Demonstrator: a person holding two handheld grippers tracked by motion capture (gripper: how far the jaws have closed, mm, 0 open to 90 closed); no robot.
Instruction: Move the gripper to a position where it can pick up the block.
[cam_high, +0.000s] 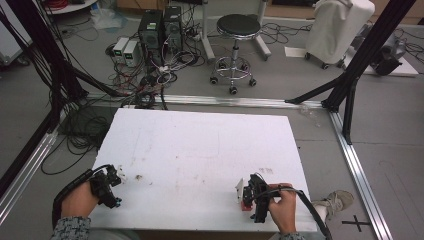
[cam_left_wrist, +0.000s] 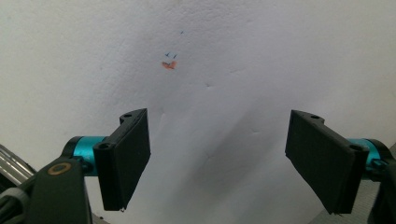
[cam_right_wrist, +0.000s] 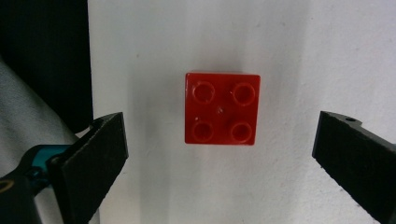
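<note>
Between the right hand-held gripper's (cam_right_wrist: 219, 154) wide-spread jaws lies a red block (cam_right_wrist: 221, 108), untouched

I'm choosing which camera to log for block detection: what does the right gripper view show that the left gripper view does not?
Right gripper view: a red four-stud block lying flat on the table, studs up, between the right gripper's wide-open jaws, touching neither; a dark strip beyond the table edge.

Left gripper view: a small orange smudge with blue pen marks ahead of the left gripper's open jaws, nothing between them.

Both: the white table, black jaws spread apart.
</note>
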